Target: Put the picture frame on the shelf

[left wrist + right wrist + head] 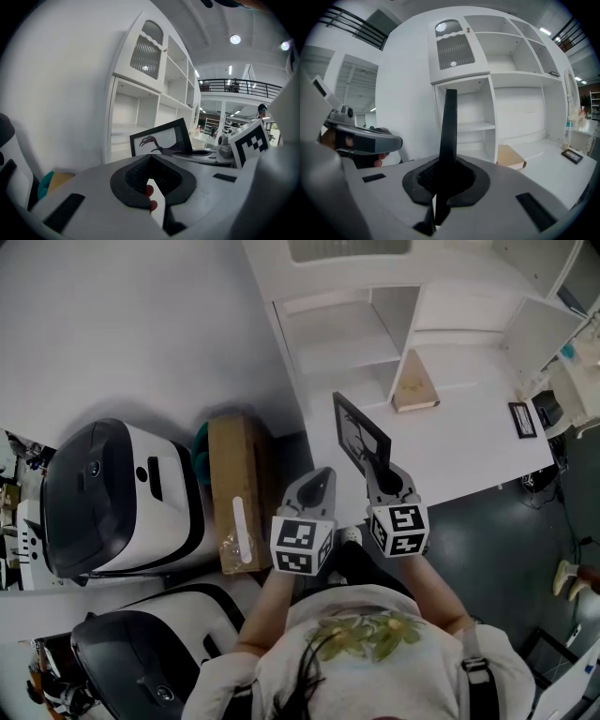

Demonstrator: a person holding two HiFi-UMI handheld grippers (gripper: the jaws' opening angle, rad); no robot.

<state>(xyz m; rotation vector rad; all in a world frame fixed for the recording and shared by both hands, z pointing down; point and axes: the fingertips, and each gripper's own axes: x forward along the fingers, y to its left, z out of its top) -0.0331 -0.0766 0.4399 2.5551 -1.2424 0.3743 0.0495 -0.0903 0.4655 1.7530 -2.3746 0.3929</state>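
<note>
The picture frame (359, 435) is black and thin, with a dark bird picture on white (161, 139). My right gripper (387, 480) is shut on its lower edge and holds it upright over the near part of the white desk (469, 451). In the right gripper view the frame (450, 126) stands edge-on out of the gripper (446, 171), in front of the white shelf unit (474, 125). My left gripper (315, 486) is beside it on the left, shut with nothing in it (151, 163). The shelf unit's open compartments (342, 334) lie beyond the frame.
A tan wedge-shaped box (413, 385) sits on the desk by the shelf unit's divider, and a small dark frame (522, 419) lies at the desk's right end. Left of the desk on the floor stand a cardboard box (239, 484) and two black-and-white machines (122, 493), (141, 652).
</note>
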